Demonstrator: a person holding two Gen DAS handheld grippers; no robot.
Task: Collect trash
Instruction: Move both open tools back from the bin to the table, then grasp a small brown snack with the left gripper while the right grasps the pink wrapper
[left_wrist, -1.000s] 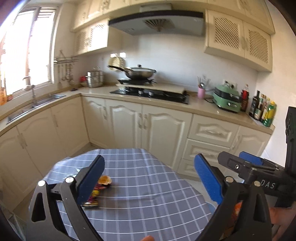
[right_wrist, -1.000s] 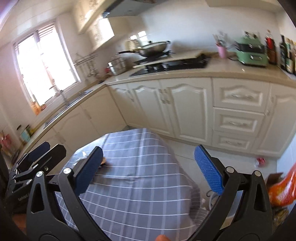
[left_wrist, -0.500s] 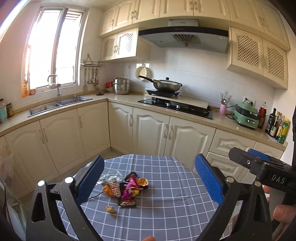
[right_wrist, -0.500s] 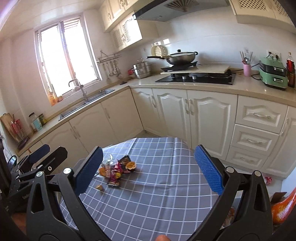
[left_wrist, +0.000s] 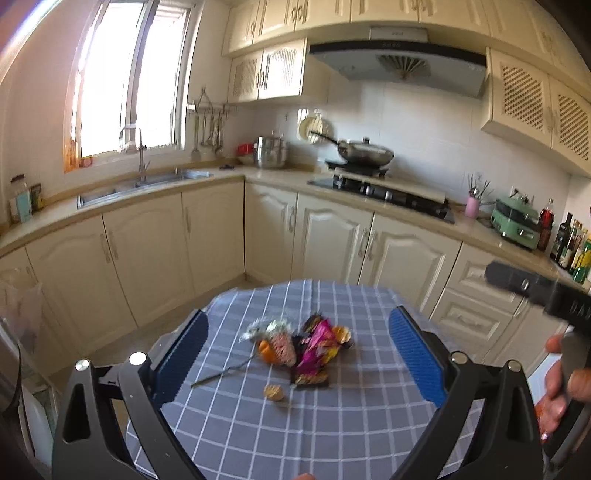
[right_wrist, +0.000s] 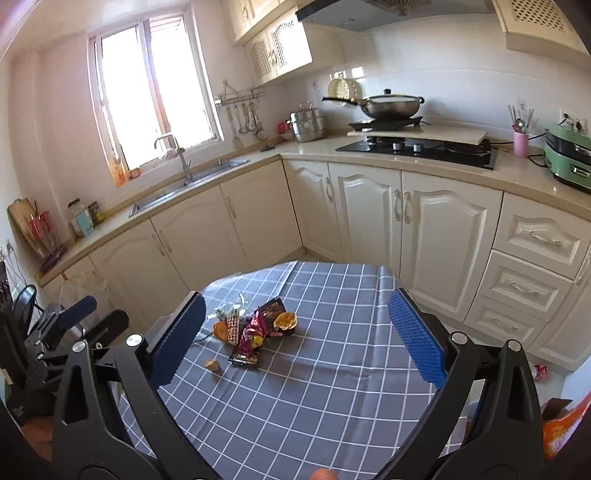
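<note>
A small heap of trash lies on the table with the grey checked cloth (left_wrist: 332, 417) (right_wrist: 332, 387): a pink wrapper (left_wrist: 314, 345) (right_wrist: 255, 330), a dark wrapper (right_wrist: 273, 308), a clear crinkled wrapper (left_wrist: 264, 328) (right_wrist: 229, 310), orange peel (left_wrist: 341, 334) (right_wrist: 284, 321), a small peel scrap (left_wrist: 274, 392) (right_wrist: 212, 364) and a thin stalk (left_wrist: 221, 373). My left gripper (left_wrist: 297, 354) is open and empty above the table, short of the heap. My right gripper (right_wrist: 295, 338) is open and empty, the heap left of its centre. The right gripper's body shows at the left wrist view's right edge (left_wrist: 535, 291).
Cream kitchen cabinets (right_wrist: 369, 210) run behind the table, with a sink (left_wrist: 144, 184), a hob (right_wrist: 417, 147) with a wok (right_wrist: 391, 105) and a green appliance (left_wrist: 515, 221). An orange bag (right_wrist: 561, 424) and a red scrap (right_wrist: 540, 371) lie on the floor at right.
Both views have tilted up and swung left, bringing the trash heap from the left edge to the middle of the table. Both grippers stay open.
</note>
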